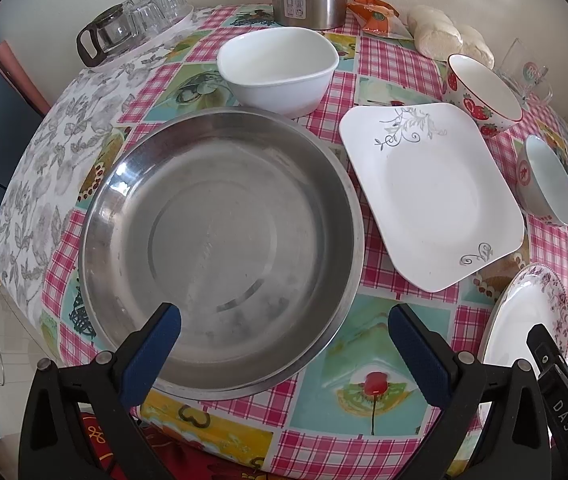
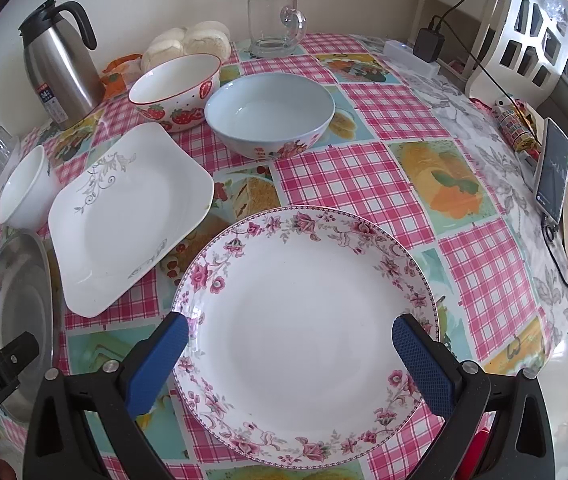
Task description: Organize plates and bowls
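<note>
A: What is sorted so far?
B: Nothing, it seems. Steel basin (image 1: pixel 219 248), floral round plate (image 2: pixel 308 332), square plate (image 1: pixel 432 196), and the white bowl (image 1: pixel 277 68), pale blue bowl (image 2: pixel 269 114) and strawberry bowl (image 2: pixel 175 88) all lie separate on the table (image 2: pixel 364 184).
A: The grippers?
B: Left hand-held gripper (image 1: pixel 284 344) and right hand-held gripper (image 2: pixel 290 354): both spread wide, empty.

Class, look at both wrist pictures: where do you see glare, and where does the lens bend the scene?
Left wrist view: bright glare streaks on the metal pan rim; the table bulges like a dome, with dark corners. Right wrist view: soft sheen on the flowered plate, and the chair at the edge curves.
</note>
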